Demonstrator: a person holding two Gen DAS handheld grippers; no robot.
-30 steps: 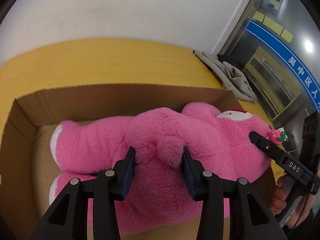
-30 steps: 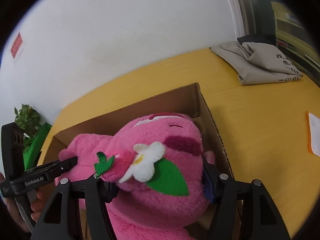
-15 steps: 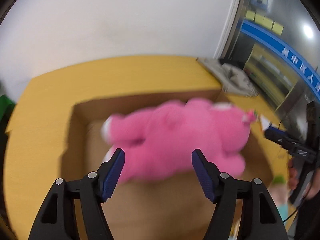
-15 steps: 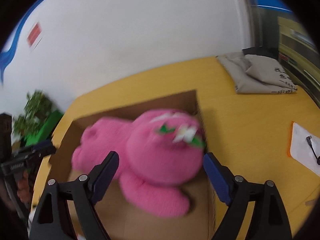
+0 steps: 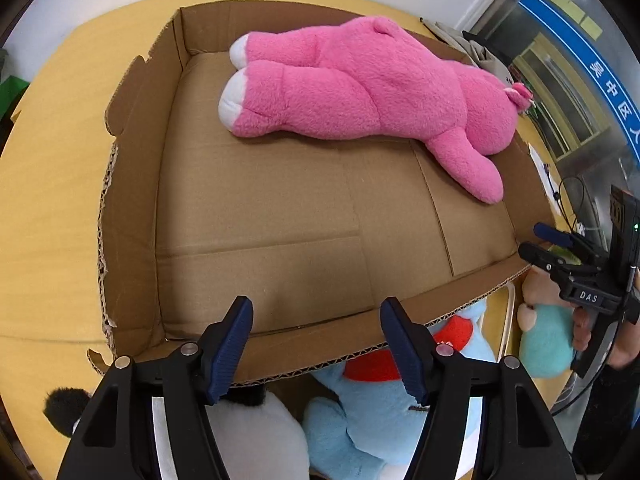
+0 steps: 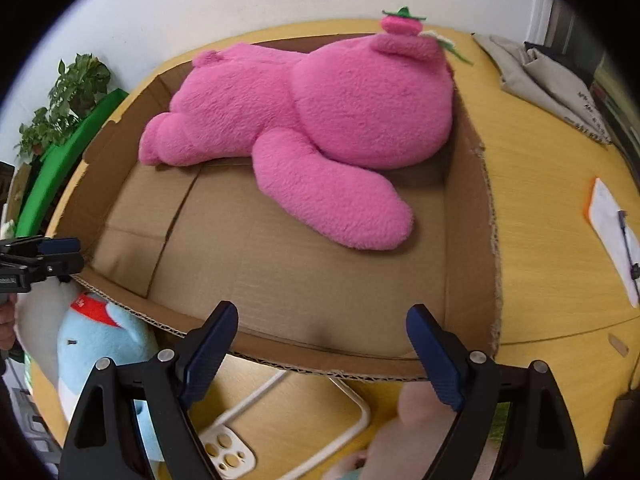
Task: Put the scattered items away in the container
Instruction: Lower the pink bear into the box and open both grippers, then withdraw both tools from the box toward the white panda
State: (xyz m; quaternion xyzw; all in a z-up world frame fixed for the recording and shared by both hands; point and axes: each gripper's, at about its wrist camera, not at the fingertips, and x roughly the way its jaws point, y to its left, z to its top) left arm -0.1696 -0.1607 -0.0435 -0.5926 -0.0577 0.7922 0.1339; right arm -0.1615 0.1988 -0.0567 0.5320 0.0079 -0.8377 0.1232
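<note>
Both your grippers are released and hold nothing: the left gripper [image 5: 316, 340] and the right gripper [image 6: 322, 350] have jaws wide apart, w/ the blue ribbed pads [image 5: 232, 346] free, near the front wall of the cardboard box [image 5: 132, 168]. I think you keep them open and low because the next toys wait just below that edge.

The pink plush bear [image 5: 360, 80] lies already inside the box, on its side along the far wall, head in the right corner, so most of the floor is free for the others. It is soft, fuzzy and bulky, w/ white foot soles. The box is shallow corrugated board w/ torn edges. Outside, below the front wall, lie a light blue plush [image 5: 384, 420] w/ red patch and a white-black one [image 5: 256, 440].
</note>
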